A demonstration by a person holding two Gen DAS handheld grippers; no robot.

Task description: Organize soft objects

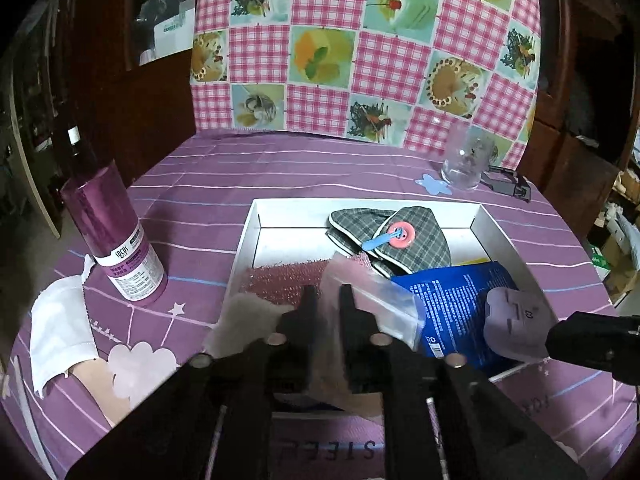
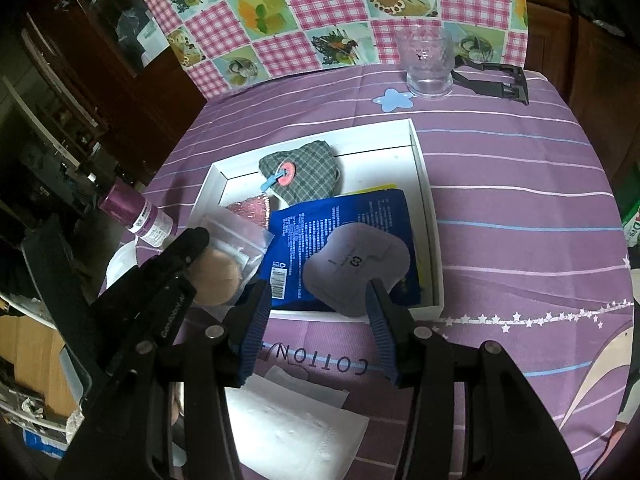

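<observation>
Left wrist view: left gripper (image 1: 326,300) angled down over white tray (image 1: 246,232), jaws narrowly apart around clear pouch (image 1: 368,304). Right gripper (image 2: 316,300) tilted down, half-open, lilac pad (image 2: 356,268) between jaws; contact unclear. Pouch contents blurred.

The white tray (image 2: 424,184) lies mid-table. In it, toward its far wall, lies the plaid cloth pouch (image 2: 308,178); nearer than that, the printed packet (image 2: 344,216), with the rounded pad (image 2: 352,264) on top of it. At the tray's left near corner sits the clear zip bag (image 2: 236,240). Left of the tray stands the canister (image 1: 116,240). Beyond the tray's far right corner stands the glass cup (image 2: 428,64).
</observation>
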